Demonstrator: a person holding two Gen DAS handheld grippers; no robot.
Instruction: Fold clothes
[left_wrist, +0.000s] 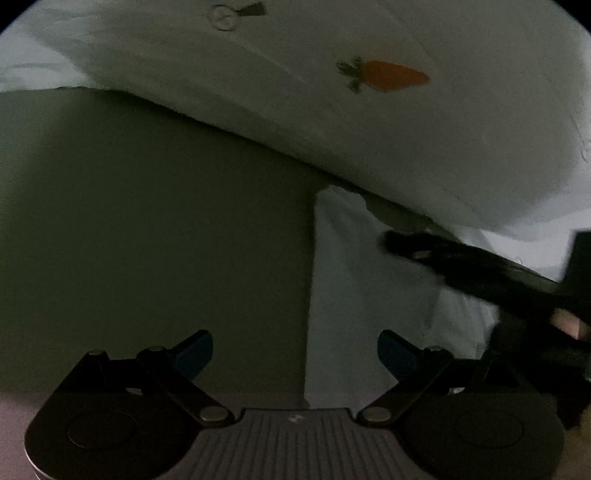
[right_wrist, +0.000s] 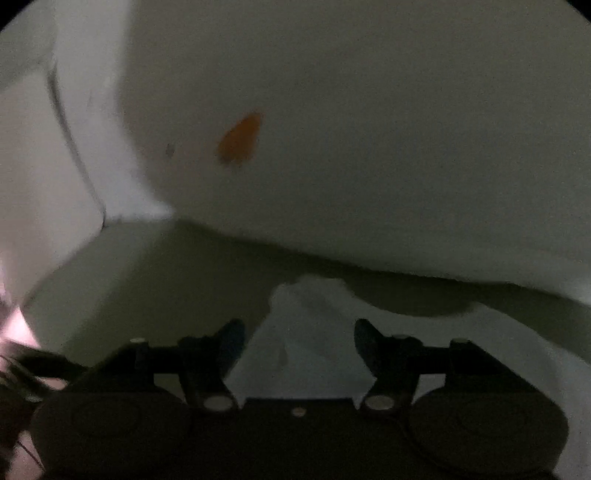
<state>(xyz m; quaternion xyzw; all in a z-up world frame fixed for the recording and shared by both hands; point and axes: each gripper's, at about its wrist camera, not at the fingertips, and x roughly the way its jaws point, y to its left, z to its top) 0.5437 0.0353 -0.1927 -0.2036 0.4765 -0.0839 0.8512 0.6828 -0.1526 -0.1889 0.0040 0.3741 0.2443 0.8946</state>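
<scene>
White garment (left_wrist: 369, 155) with carrot print (left_wrist: 386, 75) lies on the olive surface (left_wrist: 147, 240), one strip (left_wrist: 351, 295) sticking out toward the grippers. Fold stage unclear. Left gripper (left_wrist: 295, 354) and right gripper (right_wrist: 297, 338): jaws apart, empty.

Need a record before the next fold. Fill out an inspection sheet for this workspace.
Surface: dull green surface, dimly lit.
Job's things: white garment with an orange carrot motif; a white cloth corner lies nearer the grippers.
Clutter: nothing seen.
Grippers: left gripper jaws open, empty; right gripper jaws open over the cloth corner, no grip seen.
Cables: dark strands at the right wrist view's lower left, too blurred to identify.
Surroundings: too dark to tell.
</scene>
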